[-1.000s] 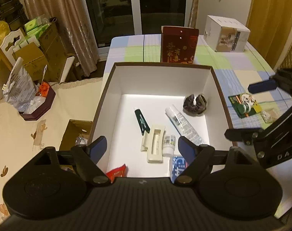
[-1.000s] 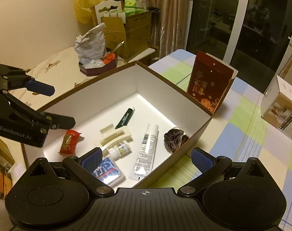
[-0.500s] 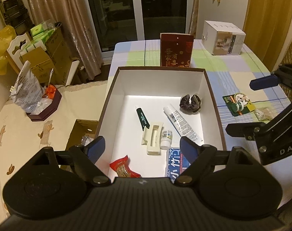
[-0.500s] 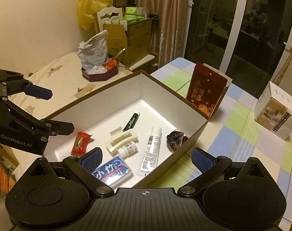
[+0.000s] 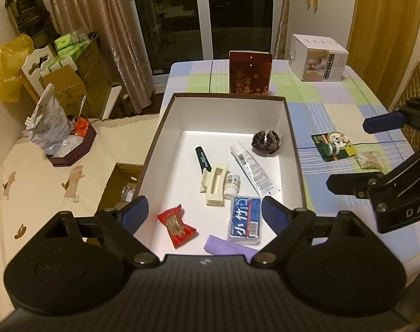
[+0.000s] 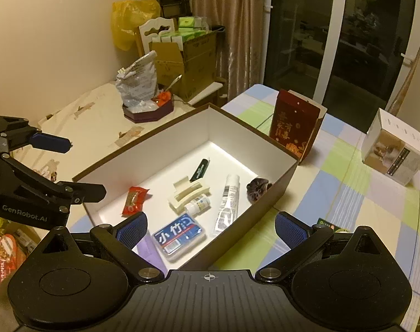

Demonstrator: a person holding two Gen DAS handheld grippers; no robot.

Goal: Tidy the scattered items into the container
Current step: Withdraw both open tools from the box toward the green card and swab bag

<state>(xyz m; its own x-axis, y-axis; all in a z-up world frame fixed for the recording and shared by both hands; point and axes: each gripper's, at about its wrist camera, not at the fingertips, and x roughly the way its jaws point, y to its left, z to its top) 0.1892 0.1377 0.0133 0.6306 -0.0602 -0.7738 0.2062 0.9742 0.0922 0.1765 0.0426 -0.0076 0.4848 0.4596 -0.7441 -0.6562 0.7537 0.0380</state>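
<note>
The brown box with white inside (image 5: 228, 112) (image 6: 265, 210) lies on the checked tablecloth. In it are a red candy packet (image 5: 176, 225), a blue tissue pack (image 5: 245, 220) (image 6: 179, 235), a cream hair clip (image 5: 215, 185), a small white bottle (image 5: 233, 182), a white tube (image 5: 254, 171), a dark green tube (image 5: 203, 159), a dark scrunchie (image 5: 266, 144) and a purple item (image 5: 229, 246). A green card with a small jar (image 5: 334, 146) and a cotton swab packet (image 5: 368, 160) lie on the cloth right of the box. My left gripper (image 5: 204, 210) (image 6: 84, 167) hovers open and empty over the box's near end. My right gripper (image 6: 210, 221) (image 5: 348, 155) is open and empty above the swabs.
A dark red gift bag (image 5: 250, 73) stands behind the box, and a white carton (image 5: 317, 56) sits at the table's far right. Left of the table are an open cardboard box (image 5: 121, 182) low down and a cream-covered surface with a maroon tray (image 5: 71, 152).
Both grippers have drawn back and up from the box, so more of its near end shows, with the purple item now in view. Both stay open.
</note>
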